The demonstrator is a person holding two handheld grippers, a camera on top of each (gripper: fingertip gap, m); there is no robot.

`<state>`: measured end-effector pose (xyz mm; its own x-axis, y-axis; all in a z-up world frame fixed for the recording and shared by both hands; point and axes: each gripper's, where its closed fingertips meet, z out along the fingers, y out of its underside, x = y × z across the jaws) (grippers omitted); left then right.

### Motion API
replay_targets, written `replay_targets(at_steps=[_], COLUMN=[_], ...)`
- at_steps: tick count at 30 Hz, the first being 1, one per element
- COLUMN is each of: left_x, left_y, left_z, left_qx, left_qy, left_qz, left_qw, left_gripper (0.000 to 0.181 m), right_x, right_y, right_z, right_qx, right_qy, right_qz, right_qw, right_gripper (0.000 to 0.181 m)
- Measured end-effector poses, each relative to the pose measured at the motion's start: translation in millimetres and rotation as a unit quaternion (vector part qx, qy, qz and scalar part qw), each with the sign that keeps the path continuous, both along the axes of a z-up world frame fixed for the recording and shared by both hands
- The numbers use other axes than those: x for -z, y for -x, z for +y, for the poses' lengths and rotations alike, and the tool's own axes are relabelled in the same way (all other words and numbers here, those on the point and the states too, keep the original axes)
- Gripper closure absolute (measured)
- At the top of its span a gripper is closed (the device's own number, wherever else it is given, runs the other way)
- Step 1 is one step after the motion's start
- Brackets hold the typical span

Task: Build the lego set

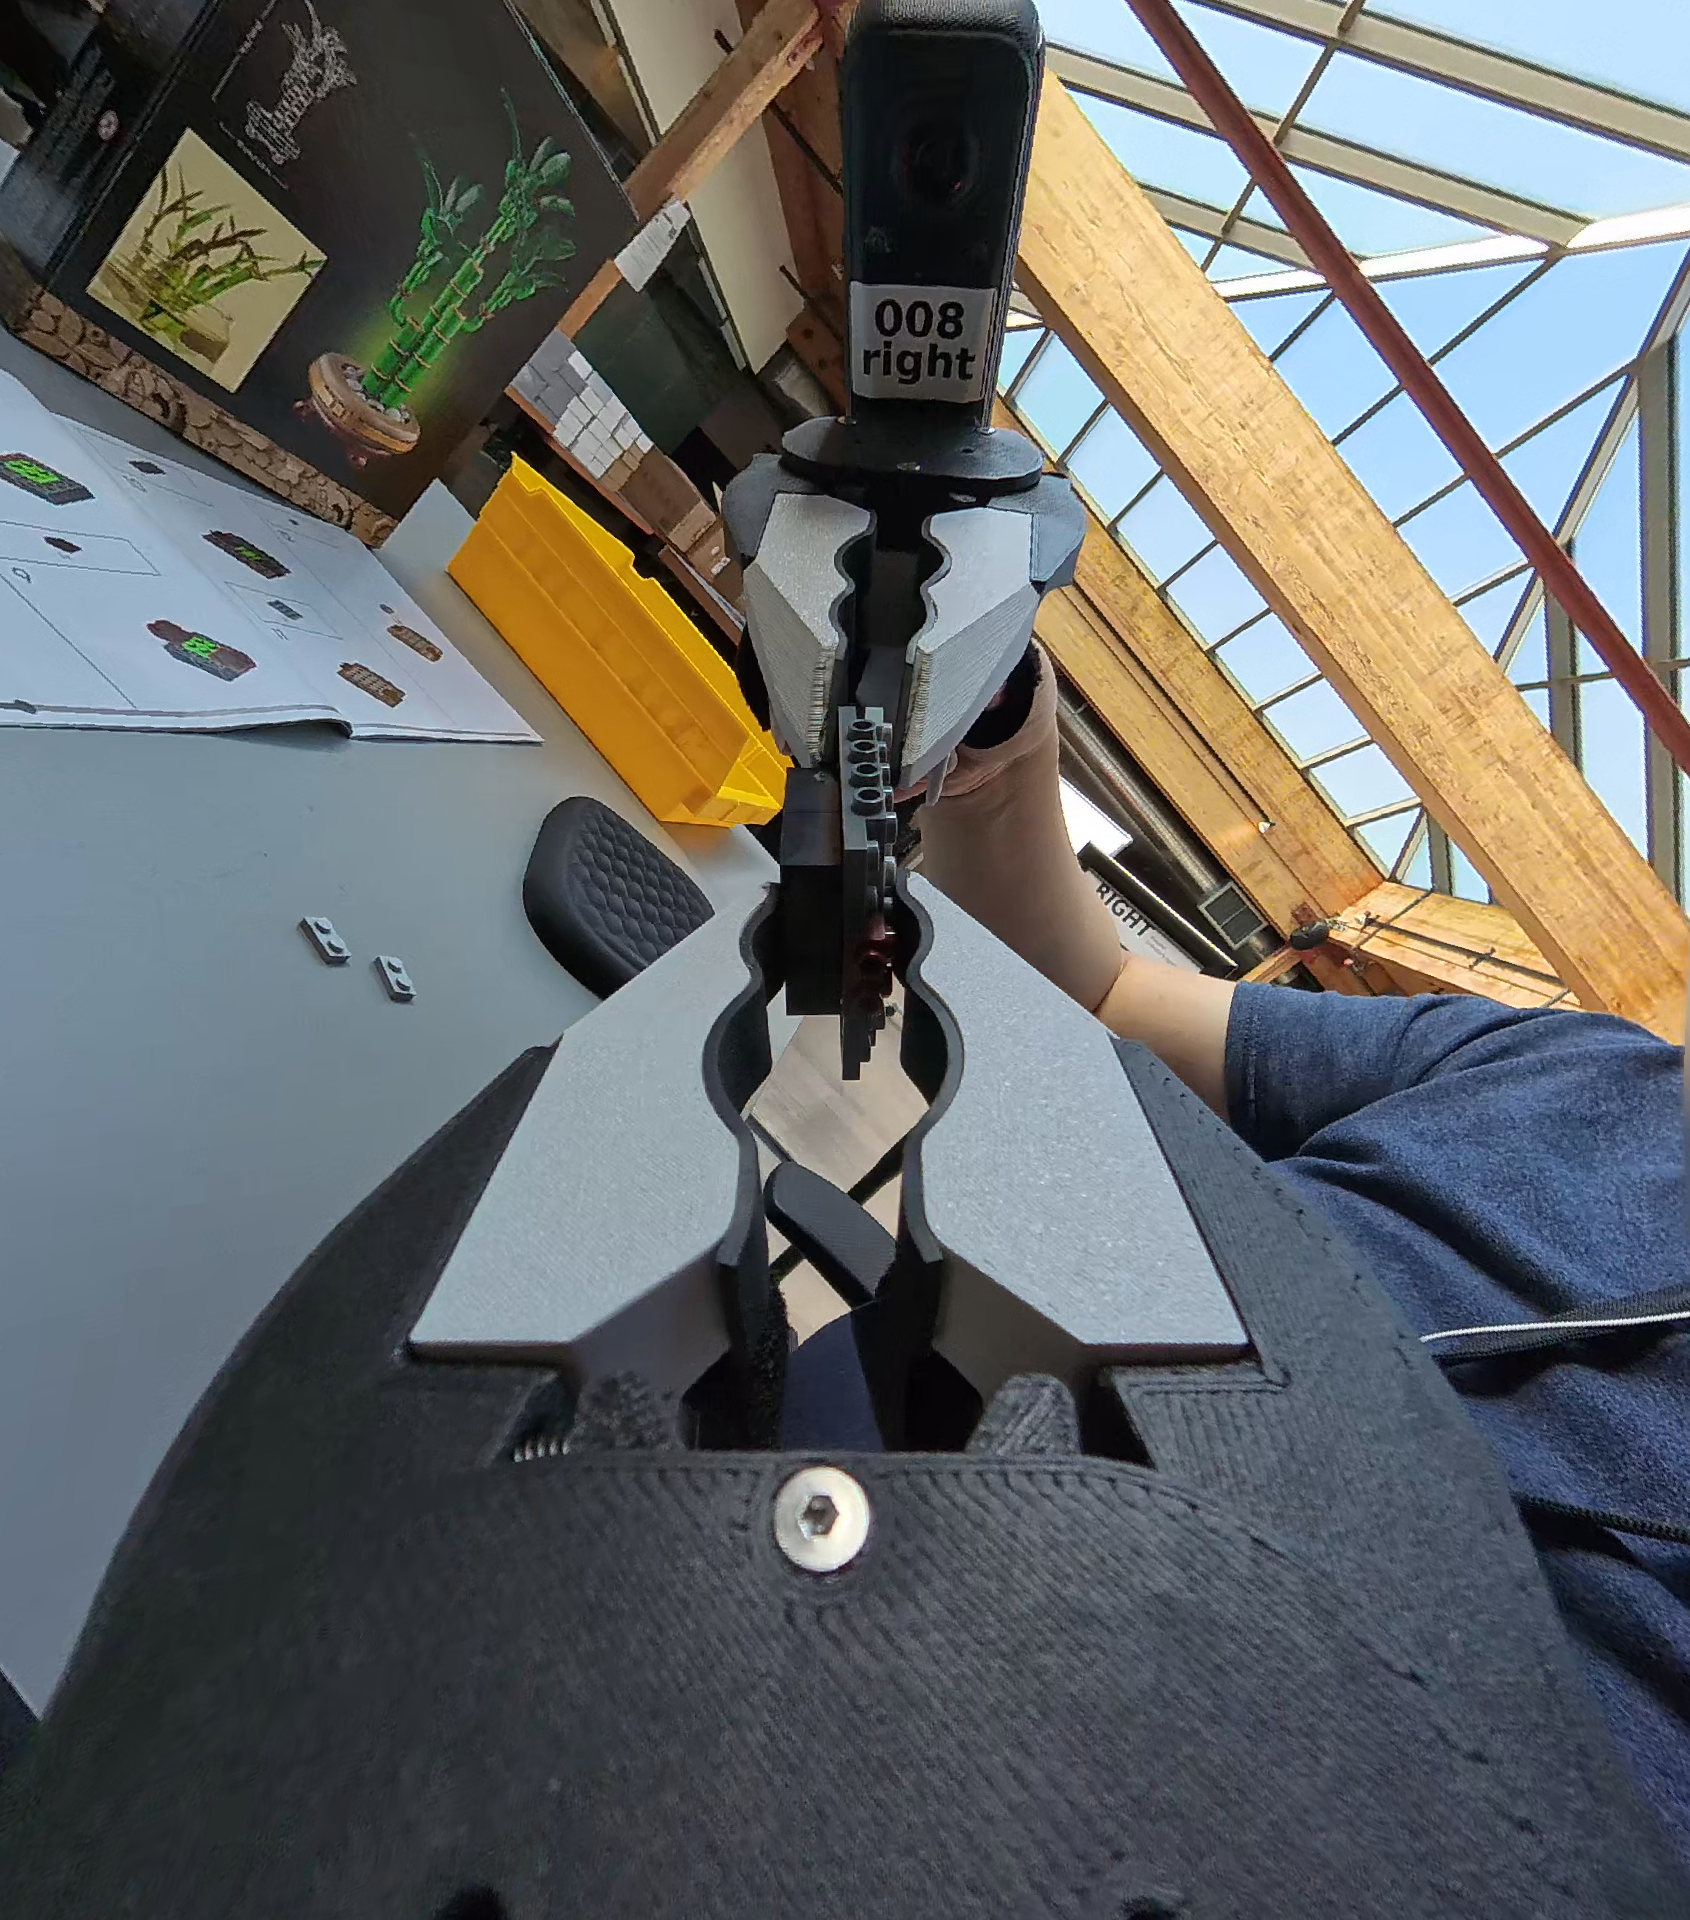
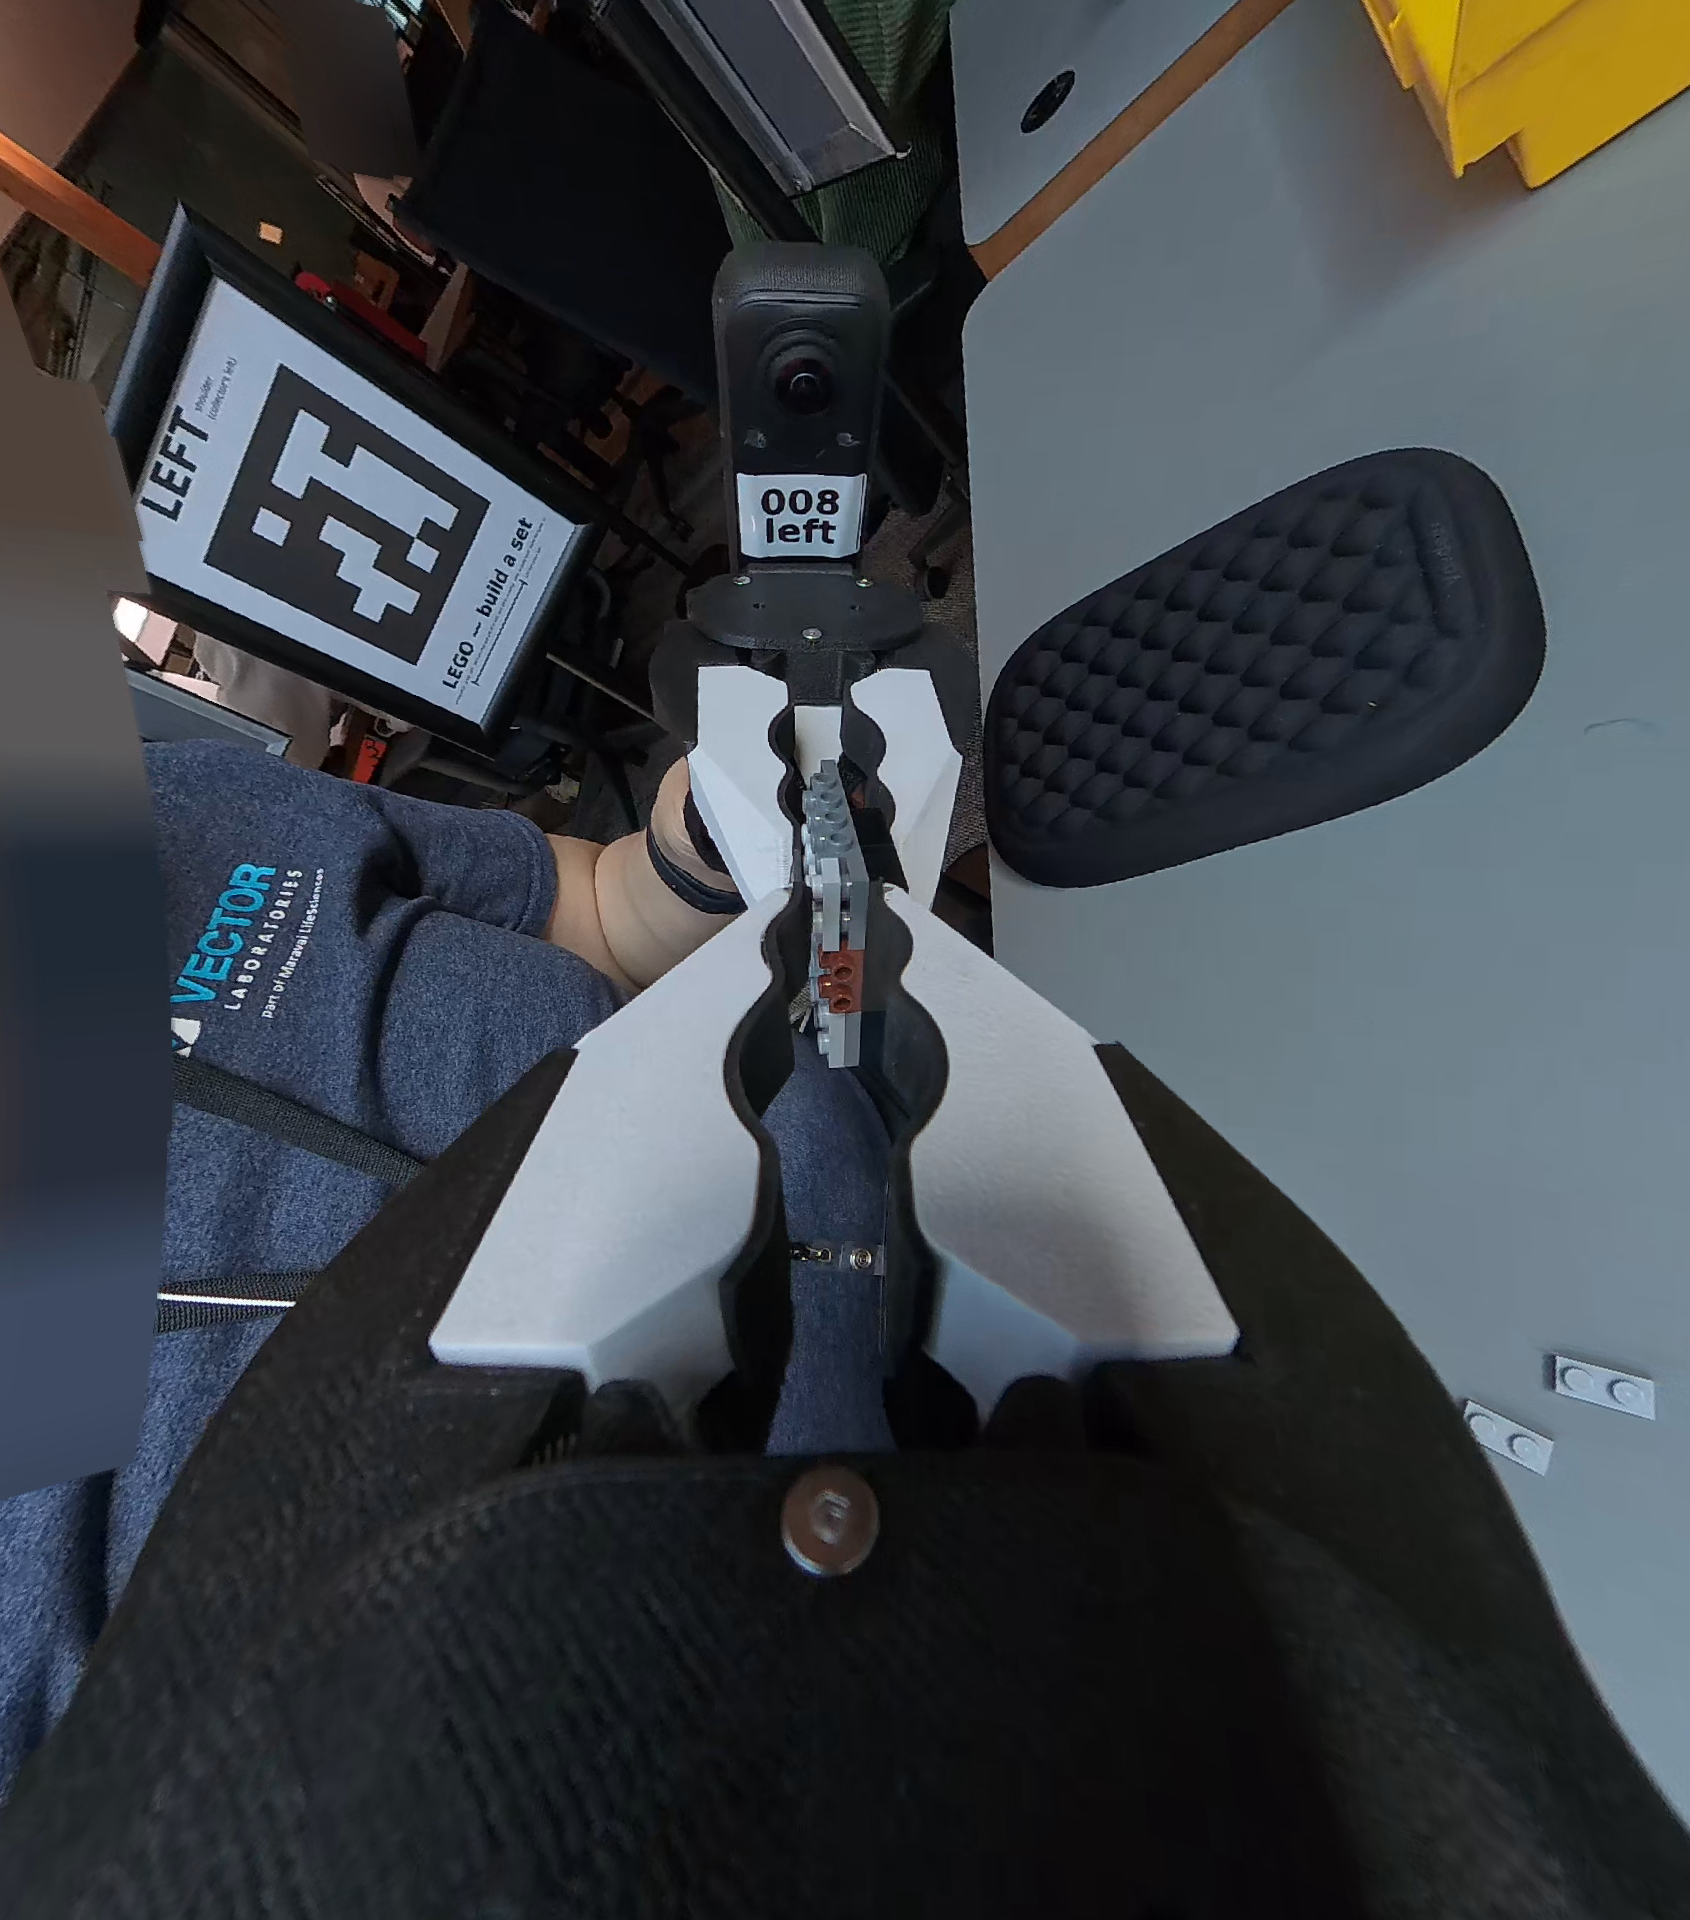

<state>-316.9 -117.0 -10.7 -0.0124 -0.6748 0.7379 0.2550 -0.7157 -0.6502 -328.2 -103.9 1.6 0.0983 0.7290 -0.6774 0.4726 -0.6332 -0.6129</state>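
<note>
A small lego assembly (image 1: 867, 800) of a grey studded plate, black bricks and a dark red piece is held in the air beside the table edge. My left gripper (image 1: 839, 920) is shut on its near end. My right gripper (image 1: 869, 727) faces it from the far side and is shut on the grey plate's other end. In the right wrist view the assembly (image 2: 833, 831) sits between my right gripper (image 2: 838, 925) and the left gripper (image 2: 836, 868). Two loose grey two-stud plates (image 1: 325, 940) (image 1: 394, 977) lie on the grey table (image 1: 93, 1091).
An open instruction booklet (image 1: 145, 540), the set's black box (image 1: 301, 229) and a yellow bin (image 1: 612, 644) stand at the back of the table. A black padded wrist rest (image 2: 1267, 665) lies near the table edge. The person's blue sleeve (image 1: 1443, 1122) is close on the right. Both grippers' tips are close together, under 4 cm apart.
</note>
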Motion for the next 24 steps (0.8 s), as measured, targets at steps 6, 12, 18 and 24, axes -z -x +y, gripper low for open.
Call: replay_targets(at_steps=[6, 12, 18, 24], left_x=[-3, -10, -12, -20], left_y=[0, 1, -2, -1], left_z=[-2, -6, -12, -15], left_qx=[-0.008, -0.017, -0.028, -0.041], left_qy=[-0.025, -0.068, -0.126, -0.162], left_qz=[0.009, 0.015, 0.048, 0.045], left_qw=[1.0, 0.997, 0.99, 0.985], left_gripper=[0.164, 0.164, 0.164, 0.164], right_x=[-4, -12, -15, -26], right_y=[0, 0, -3, -2], right_z=[-3, -8, -15, -20], right_qx=[-0.015, -0.028, -0.039, -0.041], right_qy=[-0.018, -0.047, -0.072, -0.121], right_qz=[0.015, 0.03, 0.039, 0.079], right_qw=[1.0, 0.998, 0.996, 0.989], right_gripper=[0.174, 0.175, 0.175, 0.174])
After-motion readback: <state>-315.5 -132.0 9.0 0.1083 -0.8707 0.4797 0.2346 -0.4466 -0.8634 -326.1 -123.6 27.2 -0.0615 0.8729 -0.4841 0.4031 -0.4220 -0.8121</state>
